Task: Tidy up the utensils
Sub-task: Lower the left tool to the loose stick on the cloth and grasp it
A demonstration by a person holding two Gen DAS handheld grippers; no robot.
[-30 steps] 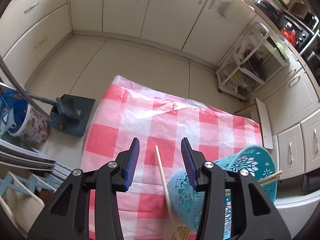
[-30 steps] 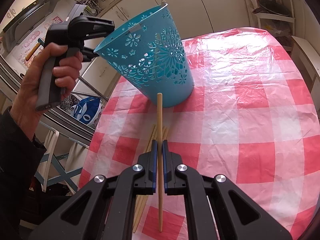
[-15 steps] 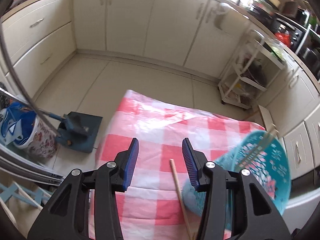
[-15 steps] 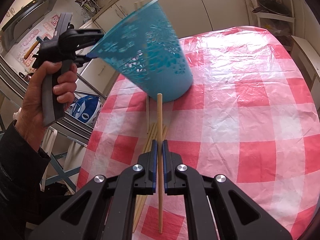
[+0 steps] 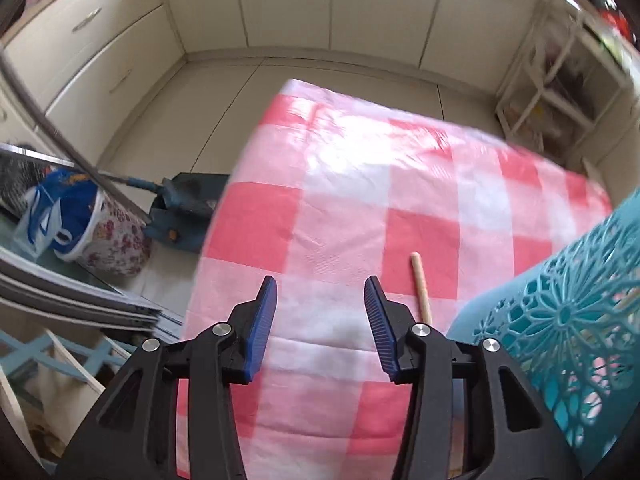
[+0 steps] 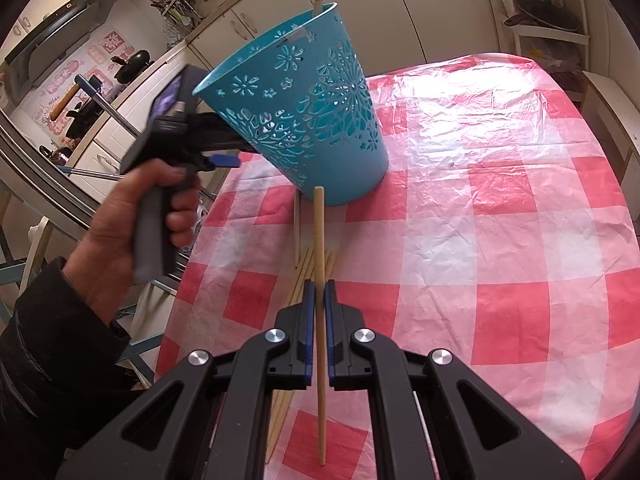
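Observation:
A teal openwork basket (image 6: 308,120) stands tilted on the red-and-white checked tablecloth (image 6: 500,216), one chopstick poking out of its rim; it fills the right edge of the left wrist view (image 5: 568,320). My right gripper (image 6: 319,292) is shut on a wooden chopstick (image 6: 318,232) that points at the basket's base. Several more chopsticks (image 6: 300,276) lie in a pile under it. My left gripper (image 5: 320,312) is open and empty, just left of the basket. A chopstick tip (image 5: 420,284) shows beside its right finger.
The table's left edge drops to the floor, where a floral bin with a blue bag (image 5: 80,220) and a dustpan (image 5: 188,208) stand. A white rack (image 5: 560,80) stands past the table's far right. Cabinets line the walls.
My left gripper has swung down and left beside the basket. The basket has rocked and now stands tilted left. My right gripper holds the chopstick as before.

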